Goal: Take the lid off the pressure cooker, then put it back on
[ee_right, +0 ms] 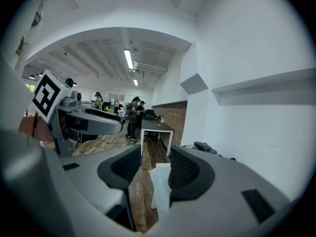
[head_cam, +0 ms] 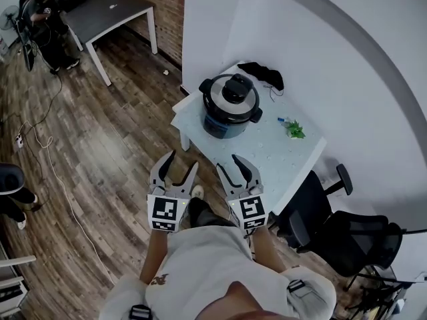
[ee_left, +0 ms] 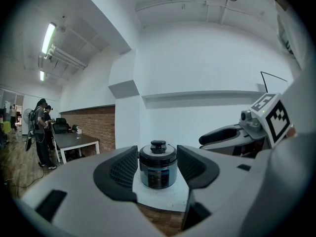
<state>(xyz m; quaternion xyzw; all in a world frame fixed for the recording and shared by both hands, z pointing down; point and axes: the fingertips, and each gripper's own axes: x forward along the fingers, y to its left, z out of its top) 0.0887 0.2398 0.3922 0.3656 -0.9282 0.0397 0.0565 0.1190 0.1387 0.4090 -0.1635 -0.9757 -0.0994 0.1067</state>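
The dark pressure cooker (head_cam: 230, 105) stands on a small white table (head_cam: 280, 159), with its lid (head_cam: 232, 92) and black knob on top. Both grippers hover over the floor in front of the table, well short of the cooker. My left gripper (head_cam: 182, 160) is open and empty; in its own view the cooker (ee_left: 158, 164) shows far off between the jaws. My right gripper (head_cam: 229, 163) is open and empty too. In the right gripper view the table corner (ee_right: 159, 181) shows between the jaws, and only the lid's knob (ee_right: 202, 146) peeks over the right jaw.
A black item (head_cam: 262, 73) lies at the table's back corner and a small green thing (head_cam: 294, 131) at its right side. Black office chairs (head_cam: 333, 225) stand right of the table. A grey desk (head_cam: 110, 12) and people are far off at the left. A cable (head_cam: 53, 172) runs over the wooden floor.
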